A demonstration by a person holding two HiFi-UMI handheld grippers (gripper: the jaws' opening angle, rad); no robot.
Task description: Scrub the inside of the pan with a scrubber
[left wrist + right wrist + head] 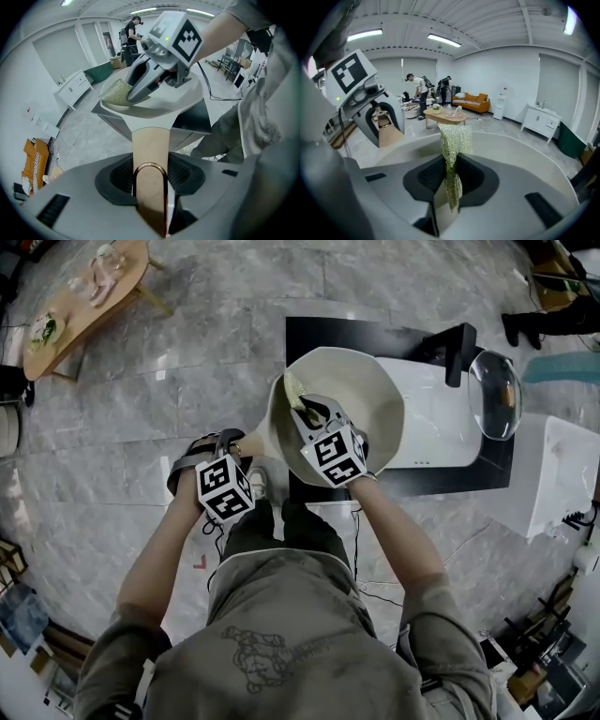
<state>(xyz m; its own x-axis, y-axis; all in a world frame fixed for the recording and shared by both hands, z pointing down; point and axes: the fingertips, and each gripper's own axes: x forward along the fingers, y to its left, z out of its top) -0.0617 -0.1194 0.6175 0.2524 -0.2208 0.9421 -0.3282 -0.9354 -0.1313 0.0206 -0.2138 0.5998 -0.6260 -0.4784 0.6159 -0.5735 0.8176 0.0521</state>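
The cream pan (361, 381) is held up over the black table, its tan handle (247, 441) pointing left. My left gripper (242, 457) is shut on that handle (150, 150), which runs up between the jaws of the left gripper (151, 177). My right gripper (307, 412) reaches inside the pan, shut on a gold glittery scrubber (453, 145). The scrubber (294, 390) lies against the inner wall near the handle side. In the left gripper view the scrubber (117, 92) shows at the tip of the right gripper (136, 91), inside the pan (159, 110).
A white cooktop (436, 418) lies on the black table (309, 334) under the pan. A glass lid (495, 393) rests at its right end, beside a white box (562, 474). A wooden table (80, 296) stands far left. People (421, 93) stand far off.
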